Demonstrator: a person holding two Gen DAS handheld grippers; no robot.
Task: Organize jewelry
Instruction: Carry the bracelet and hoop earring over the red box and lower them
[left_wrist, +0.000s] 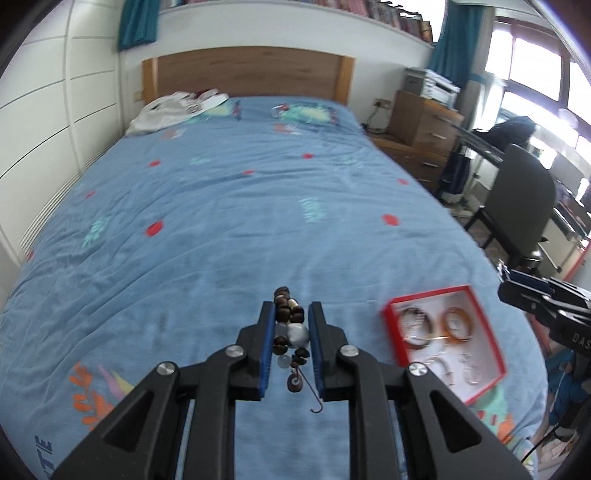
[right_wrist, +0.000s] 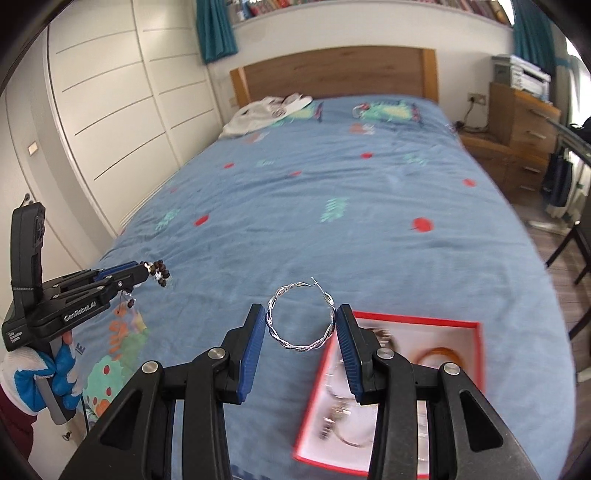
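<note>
Left tool pinches a beaded earring of dark and grey beads above the blue bed. Right tool grips a twisted silver hoop between its pads, just beside the red box. Several bangles and hoops already lie in the box, blurred, perhaps four or five. Judging by this, most is sorted; these two pieces remain to be placed.

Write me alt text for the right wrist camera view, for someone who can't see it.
The right gripper holds a twisted silver hoop earring between its blue-padded fingers, above a blue patterned bedspread. A red-rimmed jewelry box with hoops inside lies just below on the right. At far left, the left gripper holds a dark beaded piece.
</note>
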